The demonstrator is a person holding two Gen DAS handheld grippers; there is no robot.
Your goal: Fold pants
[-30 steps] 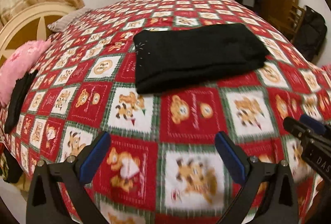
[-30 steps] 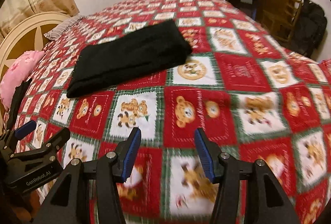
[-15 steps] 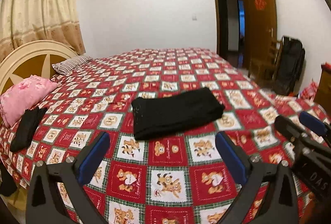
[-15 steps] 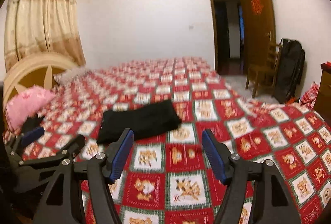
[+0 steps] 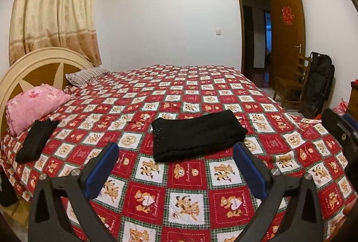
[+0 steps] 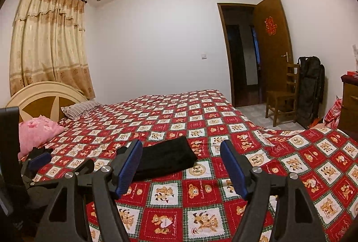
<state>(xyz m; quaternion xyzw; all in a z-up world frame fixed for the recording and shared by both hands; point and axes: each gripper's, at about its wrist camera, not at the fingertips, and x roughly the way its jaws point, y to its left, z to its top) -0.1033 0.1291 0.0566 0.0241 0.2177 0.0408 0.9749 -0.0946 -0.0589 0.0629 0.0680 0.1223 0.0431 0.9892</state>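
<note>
Room: bedroom with white walls, a curtain (image 5: 53,9) at the left and an open door (image 5: 287,36) at the right; we list what lies before us.
Surface: bed (image 5: 201,90) under a red checked bear-print quilt, headboard (image 5: 42,67) at the left.
Pants: pants (image 5: 197,135) lie as a flat black rectangle near the middle of the bed's near half, layers stacked, edges fairly square; nothing touches them.
Second dark garment: a dark bundle (image 5: 37,139) rests by the pink pillow (image 5: 33,105), well apart from the pants.
Left gripper: left gripper (image 5: 175,171) hangs above the quilt, jaws wide, nothing between them.
Right gripper: right gripper (image 6: 182,170) is also clear of the cloth; its jaws have just been opening and now stand wide, holding nothing.
Step in hand: we judge the fold finished and the release done, both grippers drawn off the bed.
Next move: we see little left to do; at most a light press to flatten the stack, or a reach to the dark bundle if that too is to be folded, which we cannot tell.
</note>
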